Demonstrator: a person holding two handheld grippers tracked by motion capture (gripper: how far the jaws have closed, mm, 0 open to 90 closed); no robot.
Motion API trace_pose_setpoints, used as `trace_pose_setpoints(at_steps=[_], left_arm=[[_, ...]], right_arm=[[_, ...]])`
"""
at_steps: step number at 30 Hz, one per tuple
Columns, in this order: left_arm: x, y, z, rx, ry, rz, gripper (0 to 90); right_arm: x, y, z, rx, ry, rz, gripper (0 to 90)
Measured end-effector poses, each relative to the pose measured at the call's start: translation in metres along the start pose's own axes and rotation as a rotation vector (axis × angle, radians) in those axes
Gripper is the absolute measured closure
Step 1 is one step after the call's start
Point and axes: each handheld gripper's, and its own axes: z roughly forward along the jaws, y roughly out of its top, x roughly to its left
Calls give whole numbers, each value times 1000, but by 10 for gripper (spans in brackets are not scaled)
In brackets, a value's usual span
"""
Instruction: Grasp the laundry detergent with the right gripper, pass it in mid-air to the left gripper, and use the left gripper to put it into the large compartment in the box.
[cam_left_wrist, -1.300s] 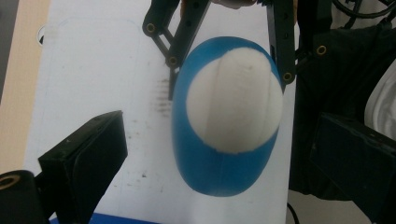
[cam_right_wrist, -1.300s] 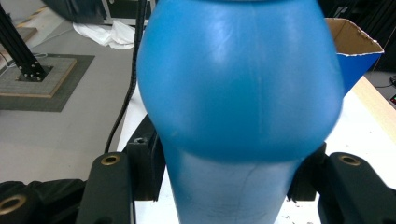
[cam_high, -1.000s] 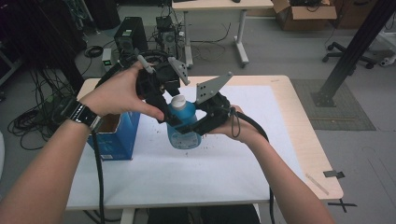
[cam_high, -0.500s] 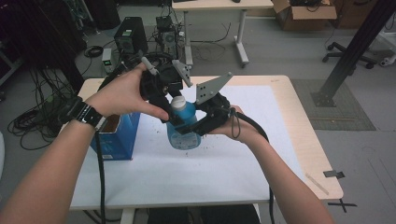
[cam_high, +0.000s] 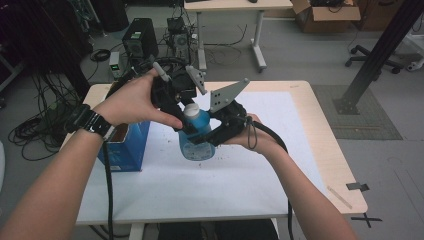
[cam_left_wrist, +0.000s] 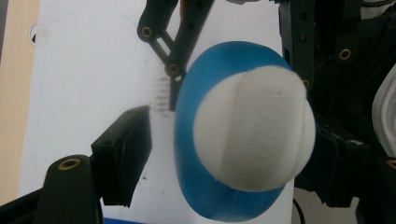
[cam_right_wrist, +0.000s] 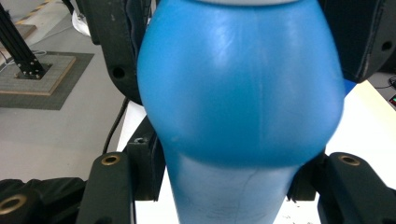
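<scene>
1. Right claw (cam_high: 212, 135) — jaws pressed on both sides of the blue bottle (cam_high: 196, 137) low on its body; in the right gripper view a jaw sits tight against each flank. It carries the bottle just above the worktop (cam_high: 240, 175), near the middle.
2. Left claw (cam_high: 181, 102) — over the white cap (cam_high: 192, 110). In the left gripper view one jaw stands clear of the cap with a gap; the other side is crowded, contact unclear. Judged part open, holding nothing.
3. Step in hand, as I read it: grip and twist the cap. Centre the cap (cam_left_wrist: 252, 135) between the jaws, close evenly, keep the right claw firm so the body does not spin.
4. Blue box (cam_high: 122, 147) stands just left of the bottle.
5. Against the earlier frames: bottle and both hands sit much the same — only slight shifts.
</scene>
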Motion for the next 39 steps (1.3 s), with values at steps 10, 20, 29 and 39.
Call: trace_pose_setpoints(at_steps=[10, 20, 29, 39], left_arm=[[-1, 0, 0, 5, -11, 8, 282], [-2, 1, 1, 11, -19, 17, 327], [-2, 2, 1, 16, -36, 15, 373], [-1, 6, -1, 25, -32, -6, 375]], right_arm=[[0, 0, 1, 0, -1, -5, 426], [1, 0, 1, 1, -3, -5, 427], [1, 0, 1, 2, 4, 3, 427], [-1, 0, 0, -3, 11, 21, 424]])
